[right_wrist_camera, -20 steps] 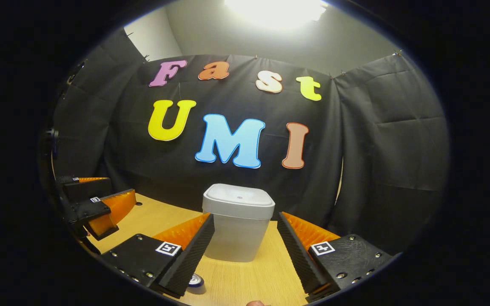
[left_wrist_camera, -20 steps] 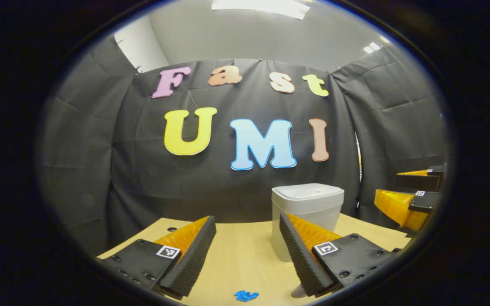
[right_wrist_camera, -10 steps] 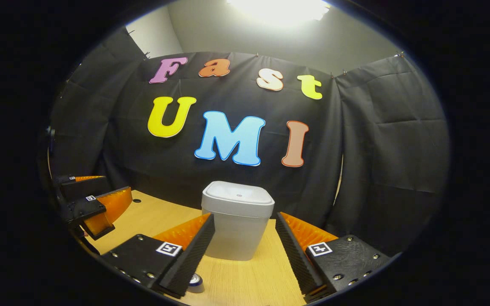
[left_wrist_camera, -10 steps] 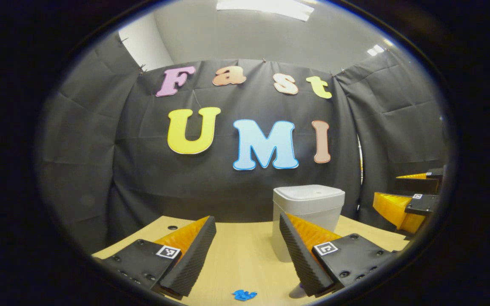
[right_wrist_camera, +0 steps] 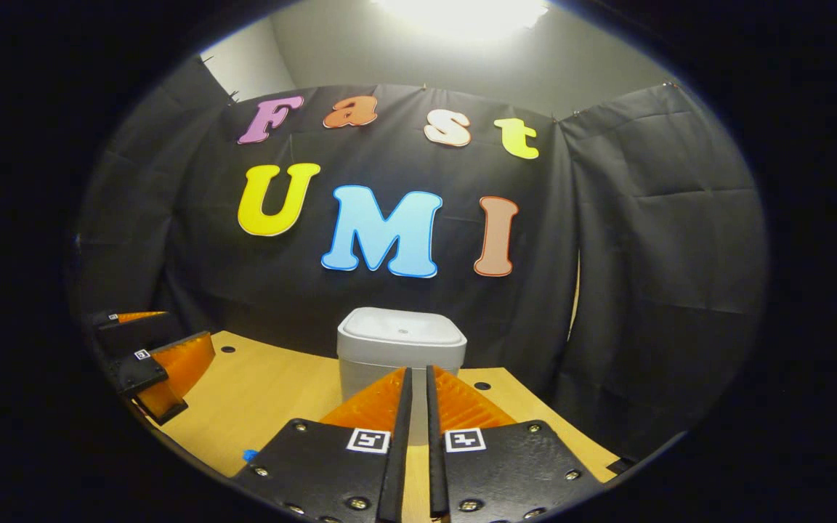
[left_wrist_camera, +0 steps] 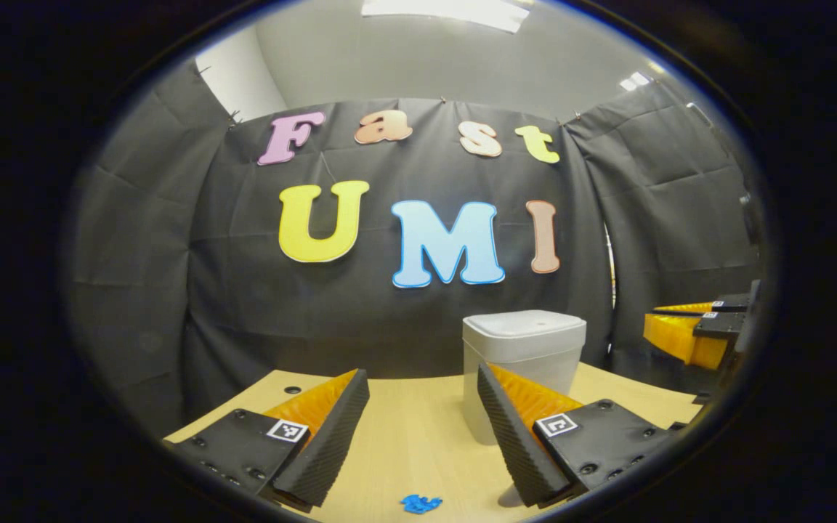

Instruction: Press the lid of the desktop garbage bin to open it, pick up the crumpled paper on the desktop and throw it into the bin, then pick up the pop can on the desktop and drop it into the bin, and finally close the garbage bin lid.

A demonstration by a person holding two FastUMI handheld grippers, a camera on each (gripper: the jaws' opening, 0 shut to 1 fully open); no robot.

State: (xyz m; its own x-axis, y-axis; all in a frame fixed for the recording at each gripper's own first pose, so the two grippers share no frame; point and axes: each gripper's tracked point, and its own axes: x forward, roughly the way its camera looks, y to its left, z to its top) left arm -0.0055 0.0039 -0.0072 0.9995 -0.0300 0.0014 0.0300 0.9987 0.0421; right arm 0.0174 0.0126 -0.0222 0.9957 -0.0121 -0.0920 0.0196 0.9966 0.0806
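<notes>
The pale grey bin (left_wrist_camera: pixel 524 345) stands on the wooden table with its lid (left_wrist_camera: pixel 524 323) down. My left gripper (left_wrist_camera: pixel 422 436) is open and empty, with the bin just behind its right finger. A small blue crumpled paper (left_wrist_camera: pixel 421 503) lies on the table below the fingertips. A pale rounded object (left_wrist_camera: pixel 511 496), perhaps the can, peeks out under the right finger. In the right gripper view, my right gripper (right_wrist_camera: pixel 416 403) is shut on nothing, pointing at the bin (right_wrist_camera: pixel 400 341) from in front. The left gripper (right_wrist_camera: pixel 171 338) shows at the far left, open.
The light wooden table (right_wrist_camera: pixel 266 392) has small dark holes (right_wrist_camera: pixel 482 386) near its back edge. Black cloth walls close in behind and beside the bin. The right gripper (left_wrist_camera: pixel 654 327) hangs at the right edge of the left gripper view, level with the bin lid.
My right gripper's fingers have gone from wide open to shut, and its view has shifted so the can at the bottom is now hidden. The left gripper has hardly moved.
</notes>
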